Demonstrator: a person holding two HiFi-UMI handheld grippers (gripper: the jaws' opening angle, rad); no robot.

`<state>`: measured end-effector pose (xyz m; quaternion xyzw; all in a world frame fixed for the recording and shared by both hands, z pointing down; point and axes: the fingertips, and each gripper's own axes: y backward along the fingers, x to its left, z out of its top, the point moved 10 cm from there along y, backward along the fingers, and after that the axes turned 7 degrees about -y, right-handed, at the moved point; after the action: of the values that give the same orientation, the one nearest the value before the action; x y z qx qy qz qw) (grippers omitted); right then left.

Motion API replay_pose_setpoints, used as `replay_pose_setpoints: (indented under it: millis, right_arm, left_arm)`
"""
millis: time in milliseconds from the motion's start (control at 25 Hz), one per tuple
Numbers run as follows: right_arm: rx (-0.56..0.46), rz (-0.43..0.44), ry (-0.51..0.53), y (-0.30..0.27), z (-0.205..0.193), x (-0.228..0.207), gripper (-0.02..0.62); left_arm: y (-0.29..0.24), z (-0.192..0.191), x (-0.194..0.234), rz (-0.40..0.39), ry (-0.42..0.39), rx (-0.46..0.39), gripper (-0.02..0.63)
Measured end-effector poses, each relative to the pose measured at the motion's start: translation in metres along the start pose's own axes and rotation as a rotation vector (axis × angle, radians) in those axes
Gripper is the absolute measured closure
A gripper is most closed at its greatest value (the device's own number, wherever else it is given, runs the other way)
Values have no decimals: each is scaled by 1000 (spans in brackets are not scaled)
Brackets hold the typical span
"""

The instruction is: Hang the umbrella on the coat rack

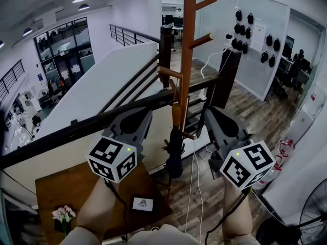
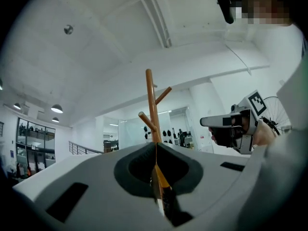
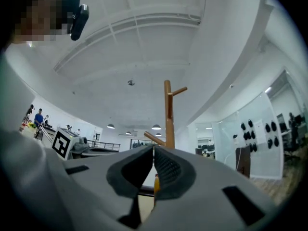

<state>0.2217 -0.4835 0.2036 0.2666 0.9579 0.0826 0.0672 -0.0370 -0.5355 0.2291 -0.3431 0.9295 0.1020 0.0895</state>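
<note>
Hanging upright against the pole of the tall orange-brown wooden coat rack [image 1: 188,45]: the folded dark umbrella with a tan wooden handle [image 1: 175,154], handle up beside a low peg, dark canopy pointing down toward the floor. Cannot tell exactly how the handle catches on the peg. Flanking it in the head view, the left gripper [image 2: 155,147] just to its left and the right gripper [image 3: 153,149] just to its right, both aimed up at the rack. Grey jaws of each pressed together at the tips, pinching nothing, with only a sliver of tan handle seen through the gap behind the pads. Behind the rack, a black metal railing [image 1: 76,129]. Below left, a brown wooden table [image 1: 56,188] carrying small pink flowers [image 1: 62,214] and a small black-framed screen [image 1: 143,204]. Just right of the umbrella, a dangling white cable [image 1: 194,188].
</note>
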Motion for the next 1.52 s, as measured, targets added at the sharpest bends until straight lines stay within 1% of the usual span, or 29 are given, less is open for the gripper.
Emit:
replay_pose_setpoints:
  millis: [160, 360, 560, 760, 880, 1040, 1280, 1520]
  right_arm:
    - [9, 21, -47, 17, -15, 5, 589]
    - [53, 28, -80, 36, -44, 10, 591]
    - [116, 19, -82, 47, -70, 15, 591]
    - [186, 18, -72, 57, -97, 22, 591]
    - [218, 31, -101, 62, -115, 27, 591]
    - [251, 63, -176, 64, -132, 29, 591]
    - [269, 50, -141, 64, -136, 30, 591]
    - [261, 62, -129, 67, -131, 34, 591]
  left_arm:
    - [19, -12, -14, 5, -9, 29, 598]
    - [35, -40, -30, -3, -4, 96, 598]
    - [49, -71, -45, -33, 2, 181, 598]
    - [58, -96, -55, -37, 24, 224, 598]
    - [63, -107, -62, -48, 30, 240, 598]
    - [67, -116, -69, -66, 49, 250, 598]
    - [68, -115, -67, -63, 53, 233, 598]
    - [74, -108, -67, -52, 56, 218, 598]
